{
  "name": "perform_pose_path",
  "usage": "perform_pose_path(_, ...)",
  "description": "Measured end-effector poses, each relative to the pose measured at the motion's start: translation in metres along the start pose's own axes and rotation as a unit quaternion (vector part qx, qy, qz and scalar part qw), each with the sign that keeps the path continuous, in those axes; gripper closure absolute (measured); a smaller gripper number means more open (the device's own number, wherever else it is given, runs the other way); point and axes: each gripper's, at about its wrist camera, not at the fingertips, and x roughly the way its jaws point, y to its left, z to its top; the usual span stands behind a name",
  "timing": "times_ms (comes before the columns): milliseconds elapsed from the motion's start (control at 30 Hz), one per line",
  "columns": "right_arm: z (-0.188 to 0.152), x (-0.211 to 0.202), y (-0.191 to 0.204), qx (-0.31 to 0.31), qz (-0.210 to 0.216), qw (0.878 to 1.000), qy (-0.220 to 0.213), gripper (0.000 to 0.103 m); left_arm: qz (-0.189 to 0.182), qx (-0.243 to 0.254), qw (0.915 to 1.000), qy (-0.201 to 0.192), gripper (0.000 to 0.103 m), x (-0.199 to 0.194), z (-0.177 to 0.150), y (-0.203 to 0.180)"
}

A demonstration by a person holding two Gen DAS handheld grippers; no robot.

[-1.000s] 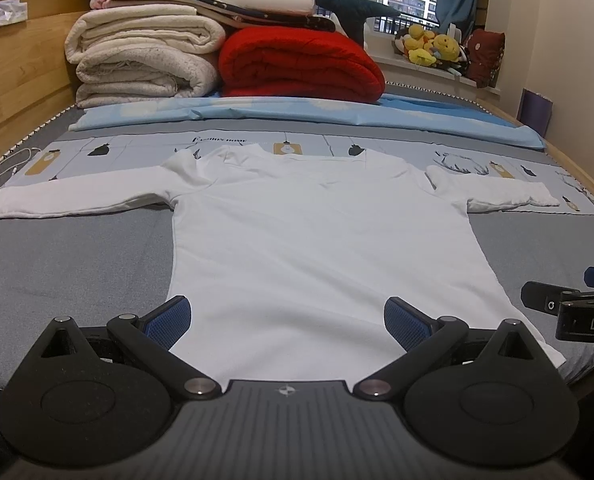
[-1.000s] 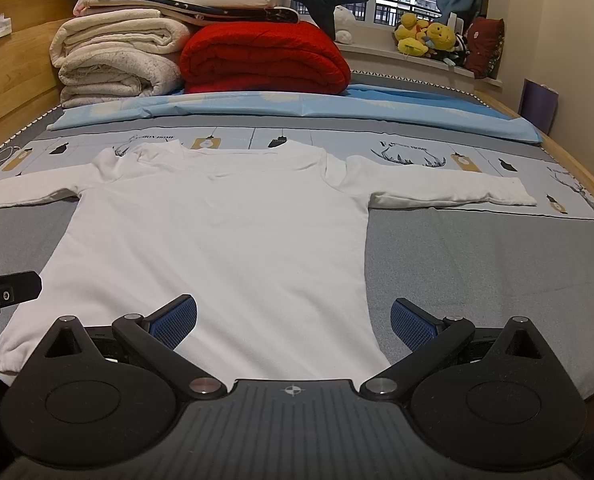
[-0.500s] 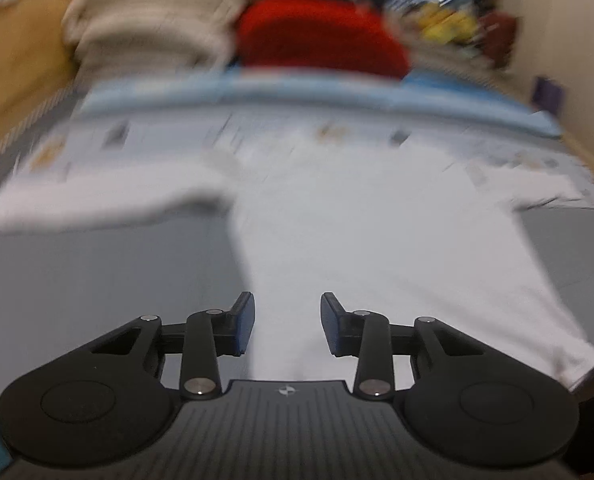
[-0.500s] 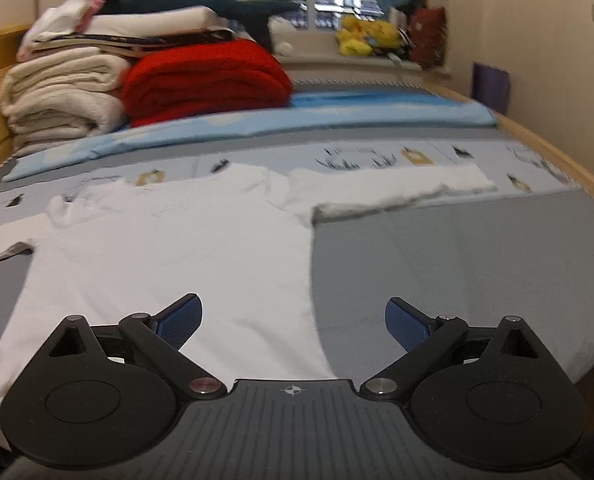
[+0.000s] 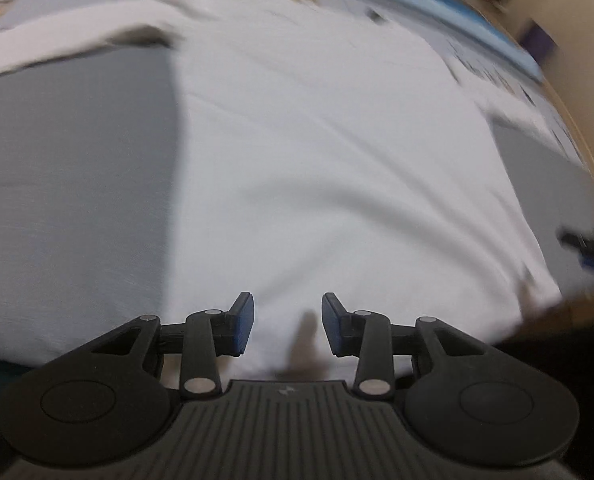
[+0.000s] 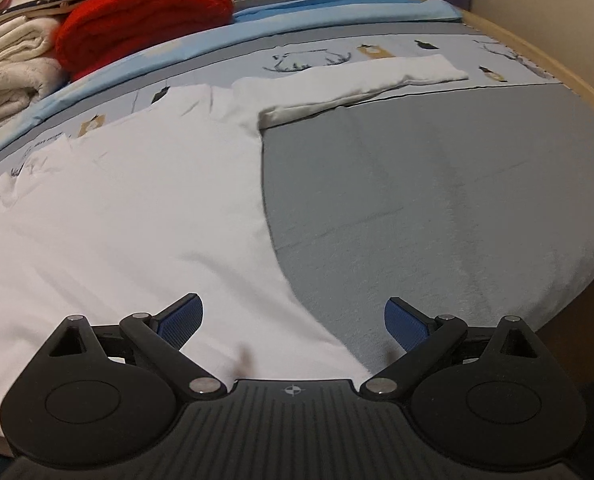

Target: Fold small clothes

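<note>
A white long-sleeved shirt (image 5: 317, 160) lies flat on the grey bedspread (image 5: 69, 184), sleeves spread out to both sides. My left gripper (image 5: 287, 304) points steeply down over the shirt's near hem, a little in from its left edge. Its jaws are narrowed but a gap remains, with no cloth pinched between them. My right gripper (image 6: 293, 304) is wide open above the shirt's (image 6: 137, 220) near right hem corner, one finger over the cloth and one over the bedspread. The right sleeve (image 6: 357, 80) stretches away to the right. The left wrist view is blurred.
A red blanket (image 6: 145, 12) and folded cream blankets (image 6: 9, 72) are stacked at the head of the bed. A light blue sheet (image 6: 337, 12) runs across behind the shirt. The wooden bed frame (image 6: 557, 76) curves along the right side.
Both grippers have tipped downward and come closer to the shirt's near hem. The left jaws have narrowed from wide open to a small gap. The right jaws stay wide.
</note>
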Motion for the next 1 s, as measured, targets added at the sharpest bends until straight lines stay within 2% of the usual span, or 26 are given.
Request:
perform_pose_path(67,-0.002,0.000,0.004,-0.009,0.006,1.000,0.005,0.006,0.017,0.034,0.9990,0.023,0.061,0.013,-0.009,-0.013)
perform_pose_path(133,-0.002,0.001,0.008,-0.015,0.013,1.000,0.012,0.008,0.048,0.066,0.9962,0.032,0.072,0.021,-0.014,-0.019)
perform_pose_path(200,-0.003,0.001,0.008,-0.017,0.016,1.000,0.016,0.010,0.062,0.097,0.9931,0.023,0.099,0.018,-0.015,-0.023)
perform_pose_path(300,-0.002,0.001,0.007,-0.012,0.021,1.000,0.020,0.010,0.037,0.091,0.9949,0.024,0.100,0.009,-0.017,-0.015)
perform_pose_path(400,-0.002,0.003,0.005,-0.006,0.033,0.999,0.030,0.010,0.051,0.103,0.9928,0.032,0.100,0.003,-0.021,-0.007)
perform_pose_path(500,-0.005,0.007,0.005,-0.008,0.024,0.999,0.046,0.010,0.042,0.089,0.9935,0.057,0.101,0.005,-0.028,0.003)
perform_pose_path(533,-0.007,0.010,0.005,-0.009,0.016,0.998,0.055,0.010,0.034,0.078,0.9946,0.060,0.098,0.005,-0.027,0.006)
perform_pose_path(567,-0.008,0.014,0.005,-0.010,0.008,0.998,0.065,0.010,0.026,0.062,0.9965,0.051,0.090,0.003,-0.023,0.009)
perform_pose_path(600,-0.010,0.017,0.005,-0.010,-0.002,0.997,0.074,0.010,0.017,0.040,0.9986,0.030,0.075,-0.004,-0.019,0.014)
perform_pose_path(667,-0.012,0.022,0.003,-0.006,-0.020,0.996,0.087,0.010,0.012,0.003,0.9999,-0.010,0.060,-0.015,-0.010,0.025)
perform_pose_path(733,-0.013,0.024,0.001,-0.001,-0.035,0.995,0.090,0.011,0.035,-0.030,0.9986,-0.024,0.060,-0.017,-0.005,0.035)
perform_pose_path(800,-0.013,0.025,-0.002,0.004,-0.046,0.995,0.091,0.012,0.063,-0.054,0.9965,-0.005,0.062,-0.007,-0.004,0.046)
perform_pose_path(867,-0.014,0.026,-0.006,0.009,-0.054,0.994,0.095,0.016,0.081,-0.059,0.9947,0.022,0.063,0.006,-0.004,0.049)
perform_pose_path(933,-0.013,0.029,-0.010,0.017,-0.062,0.993,0.101,0.020,0.080,-0.044,0.9952,0.034,0.074,0.013,-0.006,0.046)
perform_pose_path(967,-0.014,0.030,-0.012,0.022,-0.065,0.992,0.104,0.025,0.083,-0.029,0.9955,0.035,0.090,0.014,-0.006,0.043)
perform_pose_path(1000,-0.014,0.031,-0.015,0.027,-0.066,0.992,0.108,0.027,0.091,-0.018,0.9951,0.034,0.097,0.013,-0.007,0.041)
